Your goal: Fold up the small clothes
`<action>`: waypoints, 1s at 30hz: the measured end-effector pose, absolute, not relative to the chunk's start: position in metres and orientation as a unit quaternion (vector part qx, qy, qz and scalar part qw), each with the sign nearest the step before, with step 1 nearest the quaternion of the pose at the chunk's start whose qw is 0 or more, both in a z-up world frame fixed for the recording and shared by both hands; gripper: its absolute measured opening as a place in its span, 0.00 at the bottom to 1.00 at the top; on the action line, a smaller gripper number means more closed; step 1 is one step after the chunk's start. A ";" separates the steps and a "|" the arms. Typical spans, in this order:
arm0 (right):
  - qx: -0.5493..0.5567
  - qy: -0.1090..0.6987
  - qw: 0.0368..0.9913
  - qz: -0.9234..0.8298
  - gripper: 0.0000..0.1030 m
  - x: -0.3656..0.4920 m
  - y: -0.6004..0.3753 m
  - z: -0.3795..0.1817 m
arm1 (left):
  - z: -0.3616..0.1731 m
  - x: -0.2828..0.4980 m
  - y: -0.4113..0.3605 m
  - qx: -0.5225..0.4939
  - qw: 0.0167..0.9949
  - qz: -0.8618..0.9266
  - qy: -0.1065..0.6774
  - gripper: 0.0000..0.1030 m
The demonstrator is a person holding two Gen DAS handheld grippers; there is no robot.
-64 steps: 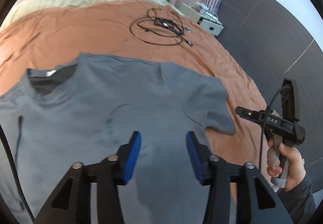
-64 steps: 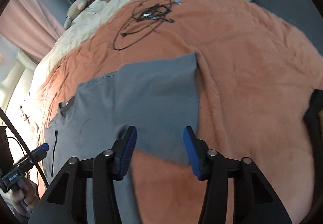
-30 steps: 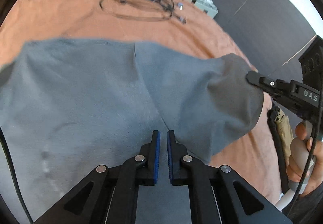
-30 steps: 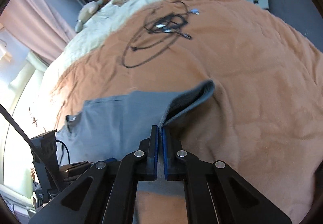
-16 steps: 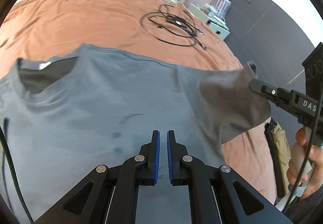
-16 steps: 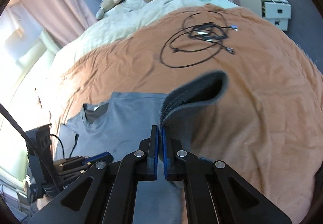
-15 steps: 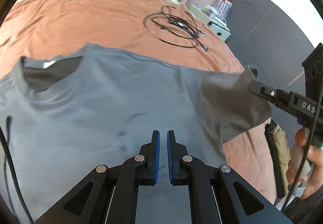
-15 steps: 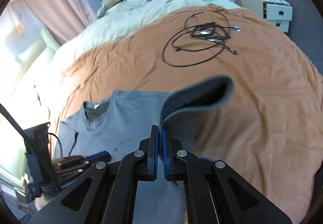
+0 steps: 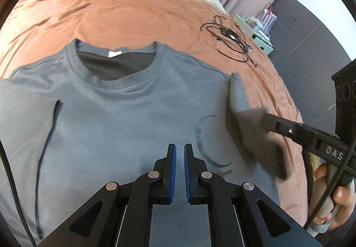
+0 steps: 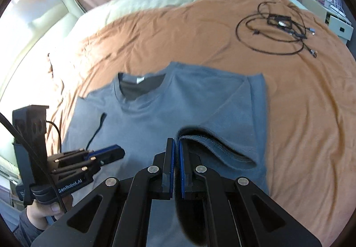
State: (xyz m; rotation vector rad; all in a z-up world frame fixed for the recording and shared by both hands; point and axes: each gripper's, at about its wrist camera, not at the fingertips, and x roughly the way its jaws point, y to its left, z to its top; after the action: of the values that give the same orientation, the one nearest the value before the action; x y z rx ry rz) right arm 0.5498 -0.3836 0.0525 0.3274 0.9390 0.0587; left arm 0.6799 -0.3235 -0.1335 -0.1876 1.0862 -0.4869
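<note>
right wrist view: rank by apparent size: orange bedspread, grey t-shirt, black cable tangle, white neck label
1. Orange bedspread, fills most of the frame.
2. Grey t-shirt, spread on it.
3. Black cable tangle; it lies farther back, so it may look smaller than it is.
4. White neck label, tiny inside the collar.

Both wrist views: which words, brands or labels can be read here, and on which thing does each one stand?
"DAS" on the right gripper; more letters are cut off.
"enRobot.AI" on the left gripper; the first letter is unclear.
Small print under the crescent on the shirt: too blurred.
Neck tag: nothing legible.
</note>
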 end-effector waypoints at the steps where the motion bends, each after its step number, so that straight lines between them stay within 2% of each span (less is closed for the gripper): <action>1: 0.156 0.449 0.879 0.028 0.14 0.550 -0.385 0.053 | -0.134 0.680 -0.323 -0.089 0.823 -0.228 0.512 0.08; 2: 0.156 0.446 0.881 0.025 0.25 0.549 -0.387 0.054 | -0.135 0.681 -0.323 -0.091 0.822 -0.227 0.514 0.09; 3: 0.160 0.439 0.884 0.018 0.54 0.547 -0.395 0.056 | -0.136 0.682 -0.324 -0.090 0.821 -0.227 0.517 0.13; 4: 0.165 0.430 0.887 0.014 0.67 0.543 -0.401 0.058 | -0.137 0.682 -0.326 -0.088 0.820 -0.227 0.518 0.19; 6: 0.172 0.423 0.890 0.006 0.67 0.539 -0.409 0.058 | -0.139 0.682 -0.332 -0.081 0.822 -0.228 0.515 0.45; 7: 0.174 0.423 0.889 0.000 0.67 0.537 -0.416 0.056 | -0.139 0.682 -0.333 -0.079 0.823 -0.230 0.513 0.49; 12: 0.176 0.428 0.885 -0.054 0.64 0.524 -0.438 0.038 | -0.148 0.684 -0.355 -0.070 0.818 -0.248 0.515 0.50; 15: 0.184 0.447 0.873 -0.066 0.42 0.525 -0.448 0.020 | -0.159 0.686 -0.371 -0.052 0.815 -0.252 0.520 0.50; 16: 0.185 0.455 0.868 -0.070 0.37 0.525 -0.450 0.013 | -0.163 0.687 -0.375 -0.047 0.813 -0.252 0.522 0.50; 21: 0.178 0.482 0.854 -0.085 0.30 0.529 -0.455 -0.011 | -0.178 0.692 -0.394 -0.036 0.810 -0.257 0.526 0.50; 23: 0.175 0.495 0.846 -0.093 0.26 0.529 -0.456 -0.020 | -0.180 0.692 -0.400 -0.026 0.816 -0.254 0.518 0.45; 25: 0.181 0.505 0.838 -0.097 0.19 0.527 -0.456 -0.027 | -0.180 0.692 -0.406 -0.016 0.820 -0.254 0.512 0.21; 26: 0.183 0.506 0.838 -0.095 0.18 0.527 -0.456 -0.030 | -0.180 0.693 -0.407 -0.016 0.818 -0.258 0.515 0.03; 30: 0.183 0.503 0.840 -0.086 0.14 0.524 -0.458 -0.031 | -0.171 0.689 -0.401 -0.040 0.820 -0.260 0.509 0.03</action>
State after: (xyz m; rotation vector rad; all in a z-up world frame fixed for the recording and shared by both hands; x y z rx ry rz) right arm 0.5243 -0.4579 -0.0308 0.3863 1.0639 -0.1819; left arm 0.6889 -0.4013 -0.1713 -0.0842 1.0829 -0.5526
